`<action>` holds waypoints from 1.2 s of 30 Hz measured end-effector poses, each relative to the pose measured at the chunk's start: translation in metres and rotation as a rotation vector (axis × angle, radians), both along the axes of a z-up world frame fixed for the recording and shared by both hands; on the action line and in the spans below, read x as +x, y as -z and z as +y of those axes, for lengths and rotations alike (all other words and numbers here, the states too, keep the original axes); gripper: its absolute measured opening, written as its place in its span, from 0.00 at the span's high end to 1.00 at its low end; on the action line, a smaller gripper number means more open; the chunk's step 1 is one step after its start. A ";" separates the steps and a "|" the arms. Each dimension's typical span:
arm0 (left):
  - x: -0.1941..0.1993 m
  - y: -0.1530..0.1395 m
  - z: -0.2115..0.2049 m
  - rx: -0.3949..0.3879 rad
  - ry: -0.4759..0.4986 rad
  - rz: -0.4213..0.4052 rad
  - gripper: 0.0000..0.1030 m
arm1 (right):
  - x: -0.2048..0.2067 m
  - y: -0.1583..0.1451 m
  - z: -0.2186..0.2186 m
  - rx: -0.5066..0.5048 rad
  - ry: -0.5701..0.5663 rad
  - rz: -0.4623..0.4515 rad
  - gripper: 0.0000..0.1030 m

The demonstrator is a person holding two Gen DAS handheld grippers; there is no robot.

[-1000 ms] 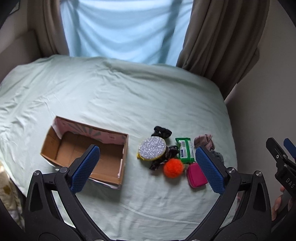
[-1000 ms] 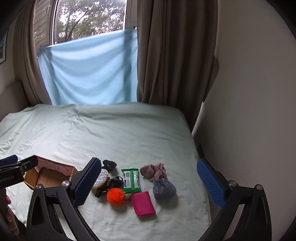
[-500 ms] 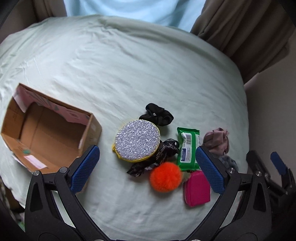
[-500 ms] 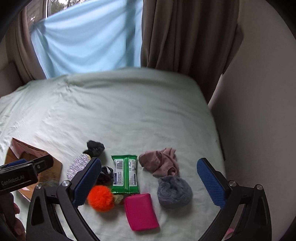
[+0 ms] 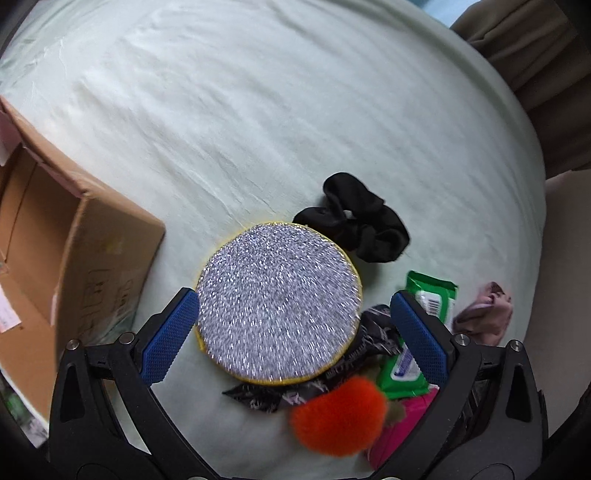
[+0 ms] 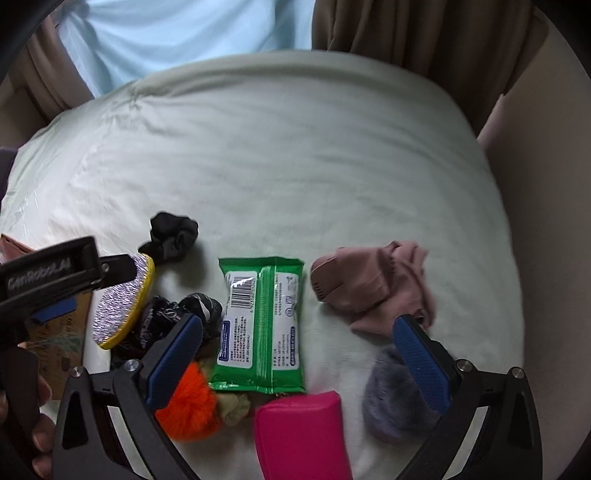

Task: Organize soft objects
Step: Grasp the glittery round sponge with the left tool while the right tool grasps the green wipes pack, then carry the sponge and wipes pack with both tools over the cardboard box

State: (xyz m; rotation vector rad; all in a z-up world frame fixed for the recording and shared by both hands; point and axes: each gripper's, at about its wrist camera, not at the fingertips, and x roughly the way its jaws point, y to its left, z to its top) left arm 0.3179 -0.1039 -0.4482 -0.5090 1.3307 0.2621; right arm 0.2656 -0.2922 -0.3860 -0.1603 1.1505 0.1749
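Note:
Soft items lie grouped on the pale green bed. My left gripper [image 5: 293,328] is open, its jaws on either side of a round silver sparkly pad with a yellow rim [image 5: 277,310], just above it. Around it lie a black scrunchie [image 5: 362,225], a patterned black cloth [image 5: 351,358], an orange pom-pom [image 5: 340,415] and a green wipes pack [image 5: 417,343]. My right gripper [image 6: 295,358] is open above the wipes pack [image 6: 262,325], with a pink pouch [image 6: 303,435], a grey fluffy ball [image 6: 395,402] and a pink cloth [image 6: 373,284] close by.
An open cardboard box [image 5: 66,258] stands to the left of the pile. Brown curtains [image 6: 424,33] and a light blue sheet [image 6: 184,29] hang behind the bed. A beige wall [image 6: 546,221] runs along the bed's right edge.
Both grippers have moved down and closer to the pile. The left one now straddles the silver pad; the right one hangs over the wipes pack. Nothing has been taken hold of.

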 end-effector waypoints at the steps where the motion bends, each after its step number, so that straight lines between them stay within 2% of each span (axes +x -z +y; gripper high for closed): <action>1: 0.003 0.006 0.000 0.001 -0.001 0.010 0.01 | 0.002 0.005 0.001 0.000 -0.002 0.006 0.00; 4: 0.006 0.021 0.003 -0.010 -0.009 0.039 0.03 | 0.011 0.021 0.004 0.002 -0.005 0.029 0.03; 8: 0.005 0.045 0.010 -0.022 -0.031 0.097 0.11 | 0.018 0.043 0.006 0.005 -0.007 0.072 0.07; 11: 0.004 0.056 0.018 -0.020 -0.047 0.125 0.23 | 0.018 0.054 0.008 0.012 -0.014 0.096 0.09; 13: 0.003 0.056 0.021 -0.024 -0.049 0.120 0.26 | 0.019 0.058 0.007 0.024 -0.012 0.101 0.09; 16: 0.002 0.053 0.019 0.004 -0.029 0.121 0.34 | 0.021 0.062 0.008 0.042 -0.009 0.107 0.09; 18: -0.001 0.046 0.016 0.023 -0.025 0.115 0.49 | 0.024 0.063 0.009 0.074 -0.010 0.115 0.18; 19: -0.003 0.044 0.017 0.031 -0.026 0.112 0.53 | 0.024 0.064 0.009 0.093 -0.010 0.123 0.20; 21: -0.009 0.041 0.020 0.030 -0.035 0.107 0.65 | 0.026 0.064 0.008 0.128 -0.009 0.139 0.33; 22: -0.011 0.039 0.022 0.027 -0.042 0.106 0.68 | 0.025 0.064 0.008 0.147 -0.009 0.146 0.36; 24: -0.016 0.035 0.025 0.021 -0.043 0.097 0.76 | 0.024 0.063 0.008 0.182 -0.005 0.155 0.49; 30: -0.029 0.018 0.022 0.033 -0.015 0.067 0.85 | 0.016 0.055 0.001 0.234 0.043 0.151 0.67; 36: -0.038 -0.008 0.014 0.036 0.020 0.004 0.86 | 0.004 0.031 -0.006 0.246 0.056 0.088 0.70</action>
